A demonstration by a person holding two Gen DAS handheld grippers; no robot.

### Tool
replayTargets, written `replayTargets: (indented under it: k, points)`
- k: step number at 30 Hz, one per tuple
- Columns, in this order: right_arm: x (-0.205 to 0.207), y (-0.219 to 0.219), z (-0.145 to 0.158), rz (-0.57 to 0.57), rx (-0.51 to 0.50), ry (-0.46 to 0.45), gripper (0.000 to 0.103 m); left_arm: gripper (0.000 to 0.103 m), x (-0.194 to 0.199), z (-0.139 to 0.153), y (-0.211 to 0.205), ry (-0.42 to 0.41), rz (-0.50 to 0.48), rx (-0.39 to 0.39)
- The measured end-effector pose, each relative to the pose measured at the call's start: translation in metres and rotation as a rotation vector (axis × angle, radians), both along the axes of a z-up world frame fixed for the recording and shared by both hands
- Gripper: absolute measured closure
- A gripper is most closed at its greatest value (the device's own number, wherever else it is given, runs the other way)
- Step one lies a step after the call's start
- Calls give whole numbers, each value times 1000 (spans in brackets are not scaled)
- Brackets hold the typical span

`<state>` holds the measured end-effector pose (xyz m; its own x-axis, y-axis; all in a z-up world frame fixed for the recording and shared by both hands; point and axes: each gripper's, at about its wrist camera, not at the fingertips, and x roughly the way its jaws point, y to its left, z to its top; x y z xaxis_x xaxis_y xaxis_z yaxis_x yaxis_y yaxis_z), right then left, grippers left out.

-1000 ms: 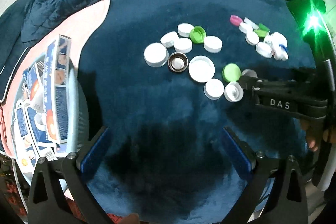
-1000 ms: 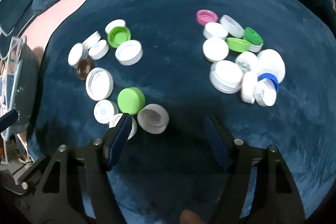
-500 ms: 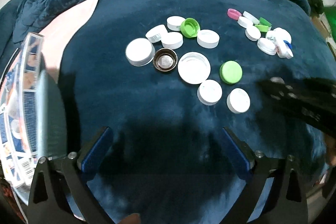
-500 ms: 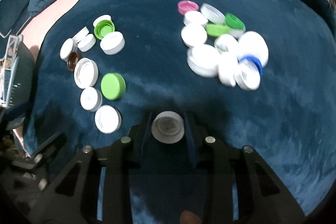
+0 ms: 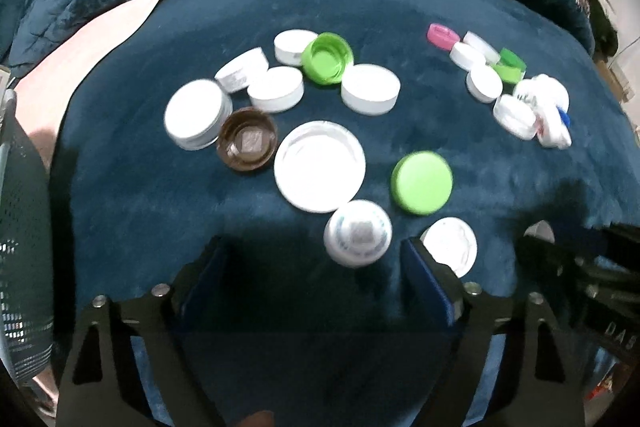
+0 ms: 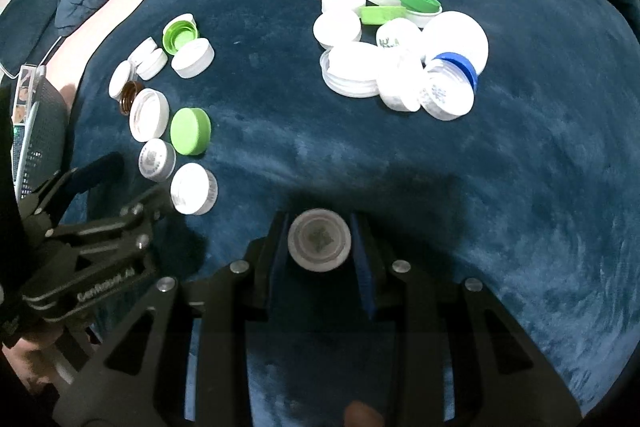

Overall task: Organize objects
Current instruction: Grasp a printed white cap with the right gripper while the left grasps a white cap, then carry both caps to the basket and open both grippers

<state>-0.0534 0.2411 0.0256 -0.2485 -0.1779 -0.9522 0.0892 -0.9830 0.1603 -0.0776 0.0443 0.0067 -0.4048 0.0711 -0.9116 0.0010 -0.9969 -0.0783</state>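
Two handheld grippers sort plastic bottle caps on a dark blue velvety cloth [image 6: 400, 155].

The right gripper [image 6: 320, 247] pinches a round white plastic cap [image 6: 319, 245] by its rim, above the cloth between two cap piles. The left gripper [image 5: 316, 267], jaws wide and closing, nears a white printed cap [image 5: 357, 233] lying between them, not gripped. The caps look light, rigid and probably slippery; opposite rim edges suit gripping best.

A plush, matt blue velvet-like cloth [image 6: 400, 167] is covering the surface, its nap showing streaks. The bottle caps [image 6: 192, 131] are looking like smooth plastic, some ribbed at the rim. The gripper frames [image 6: 400, 327] are appearing matt black plastic.
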Motion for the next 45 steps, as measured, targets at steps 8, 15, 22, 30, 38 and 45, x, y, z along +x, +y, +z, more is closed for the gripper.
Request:
replayTargets:
  k: [8, 15, 22, 30, 38, 45]
  points:
    - [10, 11, 3, -28, -39, 42, 20, 72, 1, 8, -5, 17, -15, 16]
    - [12, 2, 7, 8, -13, 74, 72, 72, 11, 18, -10, 13, -23, 32]
    - [15, -19, 27, 43, -44, 114, 72, 72, 25, 40, -28, 41, 0, 73]
    - [5, -70, 58, 112, -85, 177, 72, 72, 50, 96, -66, 137, 59, 123]
    - [-5, -160, 114, 252, -194, 272, 72, 72, 66, 159, -172, 212, 243, 110]
    - [-7, -243, 147, 383, -284, 315, 72, 72, 88, 180, -274, 248, 441, 47]
